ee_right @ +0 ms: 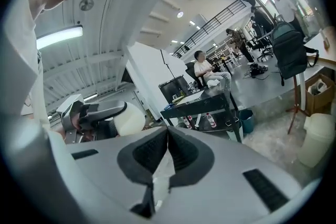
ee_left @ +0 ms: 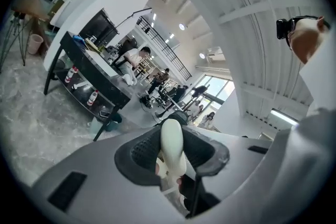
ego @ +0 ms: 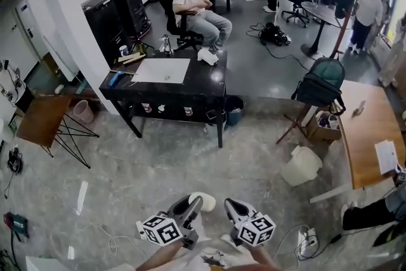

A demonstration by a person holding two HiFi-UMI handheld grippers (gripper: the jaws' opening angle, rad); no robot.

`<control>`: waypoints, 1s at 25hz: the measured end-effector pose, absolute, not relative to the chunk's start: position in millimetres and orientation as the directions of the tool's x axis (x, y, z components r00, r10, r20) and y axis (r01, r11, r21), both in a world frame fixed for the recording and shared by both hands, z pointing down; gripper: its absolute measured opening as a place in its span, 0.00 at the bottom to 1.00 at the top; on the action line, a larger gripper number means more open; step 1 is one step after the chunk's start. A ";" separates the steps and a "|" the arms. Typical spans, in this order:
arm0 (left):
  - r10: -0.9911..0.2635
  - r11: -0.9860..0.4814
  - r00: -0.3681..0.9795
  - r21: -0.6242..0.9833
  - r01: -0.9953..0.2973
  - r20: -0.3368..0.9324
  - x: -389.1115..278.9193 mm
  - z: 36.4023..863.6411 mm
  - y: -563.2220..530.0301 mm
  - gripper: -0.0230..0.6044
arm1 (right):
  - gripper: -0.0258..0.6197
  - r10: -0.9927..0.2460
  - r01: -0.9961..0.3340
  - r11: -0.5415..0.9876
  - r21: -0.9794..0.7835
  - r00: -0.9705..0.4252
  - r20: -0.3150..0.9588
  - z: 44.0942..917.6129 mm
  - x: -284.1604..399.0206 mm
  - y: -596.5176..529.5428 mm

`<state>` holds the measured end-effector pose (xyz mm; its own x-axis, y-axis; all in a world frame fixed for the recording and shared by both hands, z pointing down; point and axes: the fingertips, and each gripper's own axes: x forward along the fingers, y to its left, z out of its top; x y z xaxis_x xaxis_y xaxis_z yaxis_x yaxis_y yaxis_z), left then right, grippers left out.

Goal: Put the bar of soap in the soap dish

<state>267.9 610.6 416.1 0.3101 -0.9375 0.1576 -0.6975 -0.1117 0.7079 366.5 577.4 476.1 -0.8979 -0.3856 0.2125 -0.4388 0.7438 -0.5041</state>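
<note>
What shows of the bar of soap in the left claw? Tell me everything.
The bar of soap is pale cream, smooth and rounded, seen edge-on as a narrow oval. It sits clamped between the dark ribbed pads of the left claw, its rounded end poking past their tips. In the head view it is held in the air above the grey floor, touching nothing else.

Floor: grey marbled stone floor (ego: 146,168)
Centre: black metal table with lower shelf (ego: 212,87)
On it: white rectangular sheet (ego: 160,70)
Under its right end: teal plastic bucket (ego: 234,110)
Behind it: seated person in white shirt (ego: 190,0)
Right: dark green backpack (ego: 322,80) beside light wooden table (ego: 368,130)
Near that table: white plastic bin (ego: 301,165)
Left: brown wire-legged side table (ego: 41,118), pink bucket (ego: 82,111) just beside
</note>
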 end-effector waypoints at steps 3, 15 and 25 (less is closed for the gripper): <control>-0.926 -0.154 0.351 0.710 -0.687 0.139 245.0 422.6 566.7 0.24 | 0.05 -0.386 -0.461 0.750 -0.475 -0.887 0.252 485.2 330.2 541.1; -0.917 -0.215 0.391 0.724 -0.655 0.081 82.2 394.1 430.1 0.24 | 0.05 -0.472 -0.566 0.687 -0.456 -0.825 0.312 469.4 161.4 397.2; -0.918 -0.251 0.396 0.747 -0.616 0.018 -12.0 393.5 375.8 0.24 | 0.05 -0.525 -0.600 0.661 -0.451 -0.799 0.293 464.5 73.2 332.7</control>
<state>-12.0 375.8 393.5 0.3960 -0.9181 0.0185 -0.6157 -0.2505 0.7471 73.2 332.7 464.5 -0.7989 -0.5254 0.2928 -0.5998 0.6606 -0.4515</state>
